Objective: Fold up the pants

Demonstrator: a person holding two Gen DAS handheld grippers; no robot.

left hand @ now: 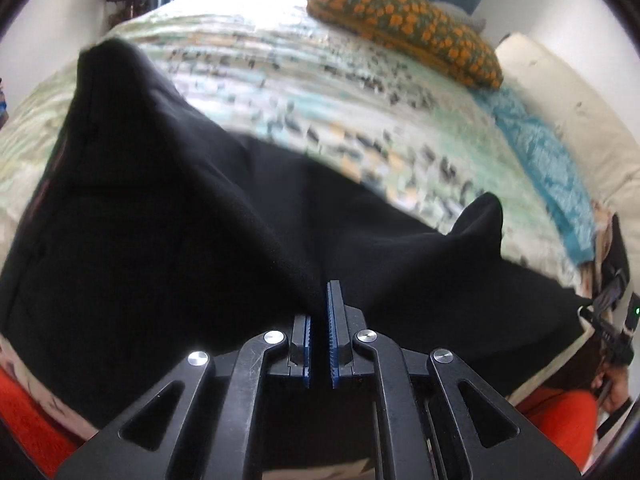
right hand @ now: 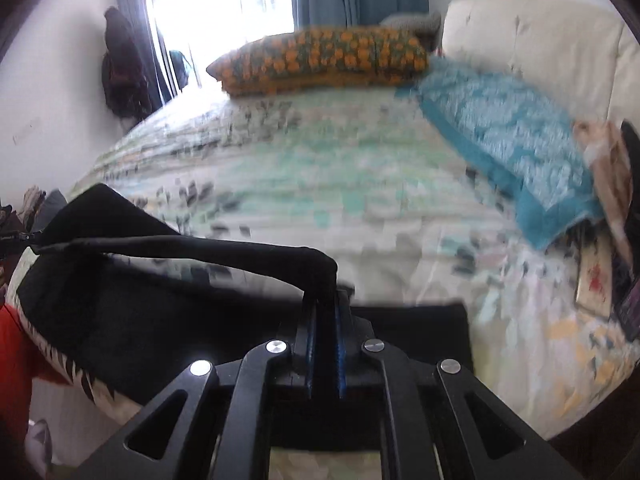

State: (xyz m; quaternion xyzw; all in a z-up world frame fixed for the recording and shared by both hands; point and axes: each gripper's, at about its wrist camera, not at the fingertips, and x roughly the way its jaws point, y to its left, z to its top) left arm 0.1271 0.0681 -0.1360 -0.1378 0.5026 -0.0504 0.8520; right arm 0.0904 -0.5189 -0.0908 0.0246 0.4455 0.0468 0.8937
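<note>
Pants lifted at near edge of bed, both claws clamped on cloth.

The pants lie ahead of me, strung between my left claw and right claw along the bed edge.

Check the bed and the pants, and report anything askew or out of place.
The black pants are bunched and lifted off the bed where each claw, left and right, pinches them. Otherwise nothing stands out.
</note>
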